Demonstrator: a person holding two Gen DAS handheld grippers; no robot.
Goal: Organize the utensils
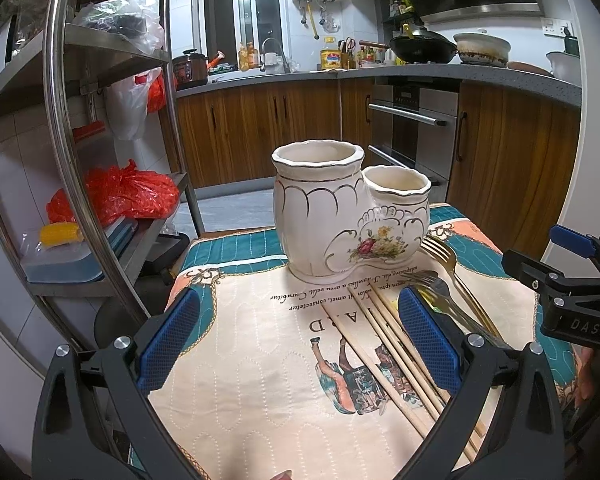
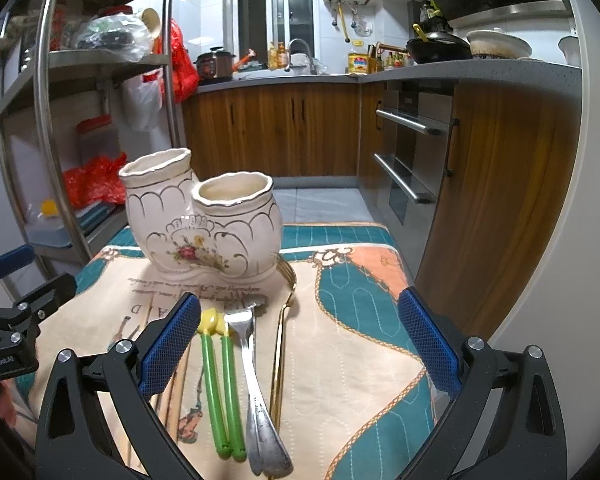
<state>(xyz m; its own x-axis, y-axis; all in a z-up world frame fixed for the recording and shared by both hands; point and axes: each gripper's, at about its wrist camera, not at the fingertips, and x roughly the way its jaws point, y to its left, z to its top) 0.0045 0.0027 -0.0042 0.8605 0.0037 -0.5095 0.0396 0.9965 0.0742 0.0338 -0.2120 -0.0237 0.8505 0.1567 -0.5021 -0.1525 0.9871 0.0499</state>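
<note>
A white ceramic holder with two cups (image 1: 340, 216) stands upright on a printed cloth (image 1: 252, 360); it also shows in the right wrist view (image 2: 204, 228). Both cups look empty. Wooden chopsticks (image 1: 392, 356) lie on the cloth beside forks (image 1: 444, 280). In the right wrist view two green-handled spoons (image 2: 220, 384), silver forks (image 2: 252, 368) and a gold fork (image 2: 280, 344) lie side by side. My left gripper (image 1: 300, 340) is open above the cloth. My right gripper (image 2: 300, 344) is open above the utensils. Neither holds anything.
A steel shelf rack (image 1: 80, 128) with red bags and boxes stands at the left. Wooden cabinets and an oven (image 1: 412, 136) lie beyond the table. The right gripper's body (image 1: 572, 292) shows at the right edge of the left wrist view.
</note>
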